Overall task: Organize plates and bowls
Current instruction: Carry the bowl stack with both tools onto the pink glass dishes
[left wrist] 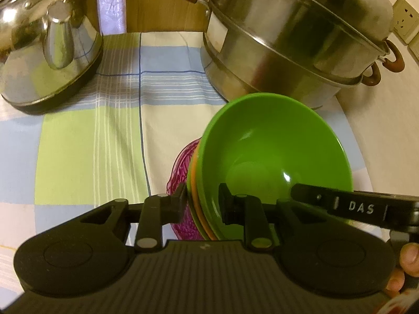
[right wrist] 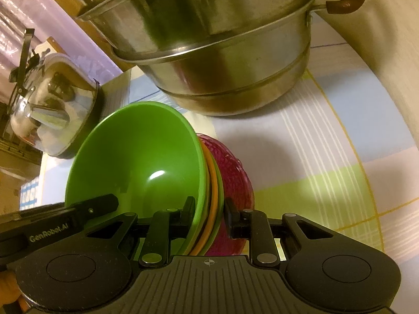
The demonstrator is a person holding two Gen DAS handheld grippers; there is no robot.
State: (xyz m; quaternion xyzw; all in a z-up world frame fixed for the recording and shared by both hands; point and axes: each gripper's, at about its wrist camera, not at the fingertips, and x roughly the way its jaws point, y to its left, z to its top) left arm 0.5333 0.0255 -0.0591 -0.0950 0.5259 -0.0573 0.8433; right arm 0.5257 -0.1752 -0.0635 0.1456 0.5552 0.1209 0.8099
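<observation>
Green plastic bowl stack (left wrist: 275,157), rims pinched by left gripper (left wrist: 203,201) and right gripper (right wrist: 209,214), could slip apart near the steel steamer pot (left wrist: 296,47).

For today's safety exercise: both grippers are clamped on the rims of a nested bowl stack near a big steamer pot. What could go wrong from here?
1. The stack is pinched only at its rims by the left gripper and right gripper; the inner green bowl might slip.
2. The steel steamer pot stands close behind; moving forward could knock it.
</observation>
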